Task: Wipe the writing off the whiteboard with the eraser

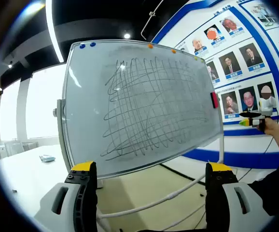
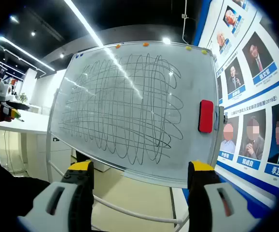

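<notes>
A tilted whiteboard (image 1: 144, 104) on a stand is covered with dense looping grey scribbles. The left gripper view shows it ahead and slightly left. The right gripper view shows the whiteboard (image 2: 130, 106) straight ahead. A red eraser (image 2: 206, 116) clings upright near the board's right edge, beside the scribbles. In the left gripper view the eraser (image 1: 214, 100) is a thin red strip at that same edge. My left gripper (image 1: 150, 168) is open and holds nothing, well short of the board. My right gripper (image 2: 140, 168) is also open and holds nothing, below the board's lower edge.
Small blue magnets (image 1: 86, 45) and orange ones dot the board's top rim. A wall of framed portraits (image 2: 255, 63) stands right of the board. A white table (image 1: 28, 166) lies to the left. A hand with a dark, yellow-tipped tool (image 1: 253, 118) shows at the right. Cables cross the floor (image 1: 149, 203).
</notes>
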Available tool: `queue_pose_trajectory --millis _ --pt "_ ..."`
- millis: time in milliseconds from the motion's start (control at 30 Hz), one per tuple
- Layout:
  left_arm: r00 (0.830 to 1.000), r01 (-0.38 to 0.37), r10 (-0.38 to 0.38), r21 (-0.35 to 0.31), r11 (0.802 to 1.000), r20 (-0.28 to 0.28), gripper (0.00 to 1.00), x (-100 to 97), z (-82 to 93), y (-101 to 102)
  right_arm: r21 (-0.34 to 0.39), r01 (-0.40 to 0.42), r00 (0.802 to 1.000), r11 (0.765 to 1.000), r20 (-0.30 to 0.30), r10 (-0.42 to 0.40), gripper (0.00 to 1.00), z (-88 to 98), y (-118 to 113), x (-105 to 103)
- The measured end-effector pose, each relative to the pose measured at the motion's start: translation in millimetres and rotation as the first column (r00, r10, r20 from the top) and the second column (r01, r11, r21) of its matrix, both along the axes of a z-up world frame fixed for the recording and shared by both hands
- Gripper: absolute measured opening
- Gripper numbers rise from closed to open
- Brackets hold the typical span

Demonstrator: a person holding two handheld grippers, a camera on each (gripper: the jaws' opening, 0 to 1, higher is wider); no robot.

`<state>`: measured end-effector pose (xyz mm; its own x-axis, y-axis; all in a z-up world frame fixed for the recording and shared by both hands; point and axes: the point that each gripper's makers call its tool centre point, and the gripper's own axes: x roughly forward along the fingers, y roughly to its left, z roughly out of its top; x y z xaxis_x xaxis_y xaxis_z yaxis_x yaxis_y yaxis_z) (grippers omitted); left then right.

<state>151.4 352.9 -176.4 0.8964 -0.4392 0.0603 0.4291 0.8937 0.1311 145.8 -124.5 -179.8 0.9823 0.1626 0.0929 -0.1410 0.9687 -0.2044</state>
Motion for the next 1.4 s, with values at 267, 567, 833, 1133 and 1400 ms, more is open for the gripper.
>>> queue_pose_trajectory --millis 267,567,833,1133,1400 --pt "1.0 0.005 -0.005 0.005 1.0 -0.003 0.95 0.7 -0.2 -3 0.001 0.002 1.0 1.0 -0.002 -0.002 0.74 -0.1 0 1" --pt "1.0 -0.005 0.005 0.012 1.0 -0.004 0.95 4.4 -1.3 -1 -0.007 0.005 1.0 1.0 -0.005 -0.006 0.74 0.9 -1 1" --pt "1.0 -0.007 0.007 0.017 1.0 -0.002 0.95 5.6 -0.2 -2 -0.008 0.005 1.0 1.0 0.017 -0.005 0.74 8.6 0 -1" --pt "1.0 -0.003 0.003 0.022 1.0 0.001 0.95 3.7 0.1 -4 -0.01 0.004 1.0 1.0 0.015 -0.004 0.74 7.0 1 -2" --pt "1.0 0.007 -0.006 0.011 1.0 -0.01 0.95 5.7 -7.4 -6 -0.018 0.007 1.0 1.0 0.006 -0.007 0.74 3.9 0 -2"
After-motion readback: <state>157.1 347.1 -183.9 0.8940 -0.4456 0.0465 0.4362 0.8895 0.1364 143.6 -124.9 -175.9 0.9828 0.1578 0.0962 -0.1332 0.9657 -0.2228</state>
